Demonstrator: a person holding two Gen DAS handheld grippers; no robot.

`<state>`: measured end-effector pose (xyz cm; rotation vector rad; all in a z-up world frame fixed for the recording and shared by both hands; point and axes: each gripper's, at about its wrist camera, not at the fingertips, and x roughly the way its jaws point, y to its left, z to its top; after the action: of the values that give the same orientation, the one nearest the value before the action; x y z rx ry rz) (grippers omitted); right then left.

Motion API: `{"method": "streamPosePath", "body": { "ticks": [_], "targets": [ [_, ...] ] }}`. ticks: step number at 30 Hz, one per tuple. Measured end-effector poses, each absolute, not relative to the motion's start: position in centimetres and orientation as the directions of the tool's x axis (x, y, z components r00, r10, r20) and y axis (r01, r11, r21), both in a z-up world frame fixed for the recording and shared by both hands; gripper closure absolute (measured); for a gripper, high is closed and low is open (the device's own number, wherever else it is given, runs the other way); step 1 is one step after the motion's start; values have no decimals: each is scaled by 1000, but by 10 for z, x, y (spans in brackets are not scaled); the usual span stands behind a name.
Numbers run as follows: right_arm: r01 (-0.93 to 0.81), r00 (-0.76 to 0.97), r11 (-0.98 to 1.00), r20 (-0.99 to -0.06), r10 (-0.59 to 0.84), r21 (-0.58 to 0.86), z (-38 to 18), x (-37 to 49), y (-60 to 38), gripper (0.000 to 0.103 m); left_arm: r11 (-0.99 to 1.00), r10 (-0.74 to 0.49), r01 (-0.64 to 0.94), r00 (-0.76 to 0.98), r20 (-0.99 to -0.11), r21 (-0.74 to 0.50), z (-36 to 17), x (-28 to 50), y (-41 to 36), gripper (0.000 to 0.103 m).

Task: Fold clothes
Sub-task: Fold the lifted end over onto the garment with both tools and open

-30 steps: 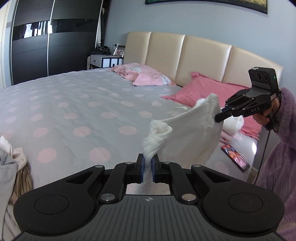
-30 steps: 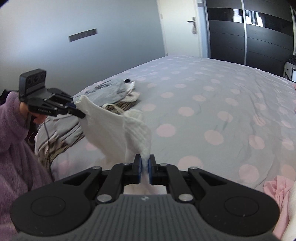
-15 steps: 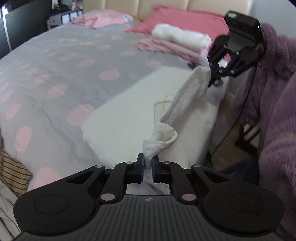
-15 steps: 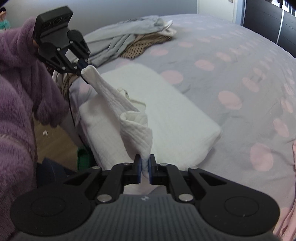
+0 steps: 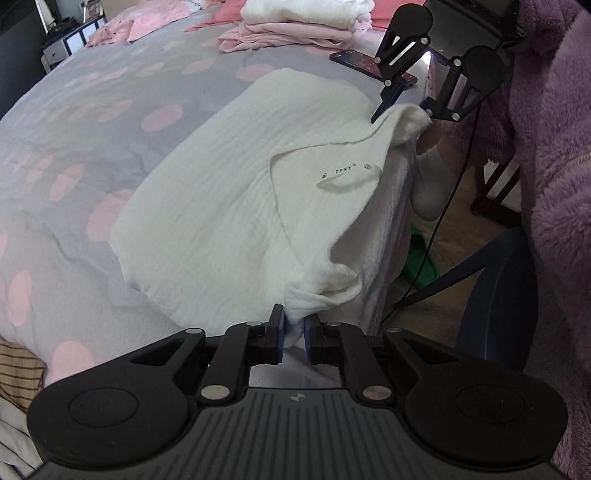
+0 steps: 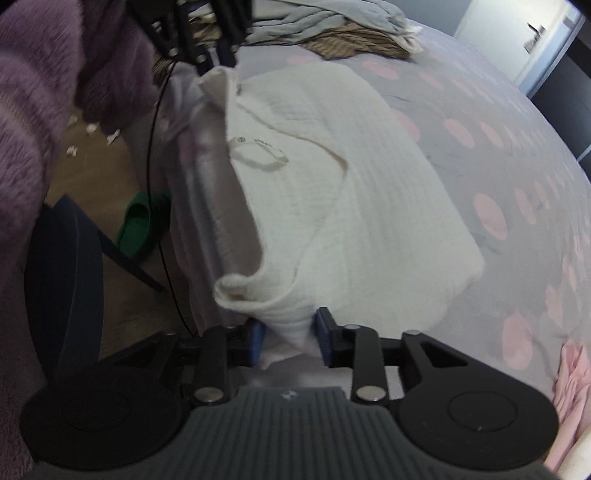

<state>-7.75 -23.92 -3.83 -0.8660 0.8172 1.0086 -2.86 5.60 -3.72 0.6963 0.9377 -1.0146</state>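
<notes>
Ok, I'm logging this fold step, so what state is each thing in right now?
White garment: spread on the bed, near edge folded over, both corners between gripper pads.
Left hand-held gripper: jaws opening, corner still between them.
Right hand-held gripper: jaws opening, pads clear of the cloth.
Folded stack: finished, beyond the garment.
Unfolded pile: rumpled.

place: home bedroom | bed: grey cover (image 5: 110,92) with pink dots fills both views | bedding: pink pillow (image 5: 229,7) at the far edge | clothes: folded stack (image 5: 295,26) at the bed's far corner, loose heap (image 6: 332,26) at the other end | floor: wood (image 5: 461,206) beside the bed, green slipper (image 6: 138,229) | far wall: white door (image 6: 546,40)
</notes>
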Motion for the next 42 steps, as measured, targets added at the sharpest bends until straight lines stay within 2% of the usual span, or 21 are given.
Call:
{"method": "streamPosePath", "body": {
  "ticks": [5, 10, 14, 17, 24, 25, 26, 28, 30, 33, 37, 39, 41, 42],
  "targets": [
    [-942, 302, 250, -887, 350, -223, -32, -90, -244, 65, 320, -382, 944, 208, -900, 83, -32, -50, 49, 78],
    [-951, 253, 271, -879, 405, -148, -17, -96, -254, 65, 276, -409, 957, 204, -890, 93, -24, -71, 44, 74],
    [-924, 298, 361, -821, 487, -122, -3, -101, -255, 67, 292, -414, 941, 287, -864, 173, -19, -82, 38, 62],
    [-898, 340, 423, -807, 482, -125, -5, -104, -249, 67, 301, -395, 923, 350, -849, 240, -20, -88, 33, 60],
    [-917, 362, 302, -864, 350, -262, -49, -118, -216, 68, 262, -263, 899, 416, -871, 350, -50, -83, 19, 61],
    [-917, 363, 296, -871, 332, -269, -54, -116, -216, 72, 250, -265, 902, 413, -872, 351, -52, -84, 19, 64],
    [-917, 358, 298, -876, 323, -265, -56, -114, -216, 75, 242, -268, 904, 410, -872, 351, -53, -85, 17, 71],
    [-917, 337, 324, -884, 324, -231, -55, -109, -219, 83, 257, -277, 908, 397, -875, 331, -52, -83, 16, 75],
    [-914, 333, 340, -888, 317, -222, -56, -106, -222, 87, 279, -296, 915, 372, -880, 293, -48, -82, 16, 83],
    [-916, 324, 329, -905, 276, -228, -67, -105, -224, 88, 305, -317, 923, 330, -889, 234, -46, -78, 14, 85],
    [-919, 315, 315, -922, 226, -237, -76, -106, -221, 87, 304, -297, 929, 304, -905, 212, -53, -73, 12, 85],
    [-923, 298, 319, -923, 244, -214, -71, -107, -225, 87, 326, -306, 926, 295, -905, 191, -49, -71, 14, 83],
    [-917, 304, 344, -913, 272, -203, -59, -109, -233, 84, 343, -344, 927, 272, -898, 150, -40, -71, 18, 79],
    [-911, 313, 359, -906, 284, -202, -53, -110, -237, 79, 344, -374, 931, 257, -891, 124, -34, -73, 19, 79]
  ]
}}
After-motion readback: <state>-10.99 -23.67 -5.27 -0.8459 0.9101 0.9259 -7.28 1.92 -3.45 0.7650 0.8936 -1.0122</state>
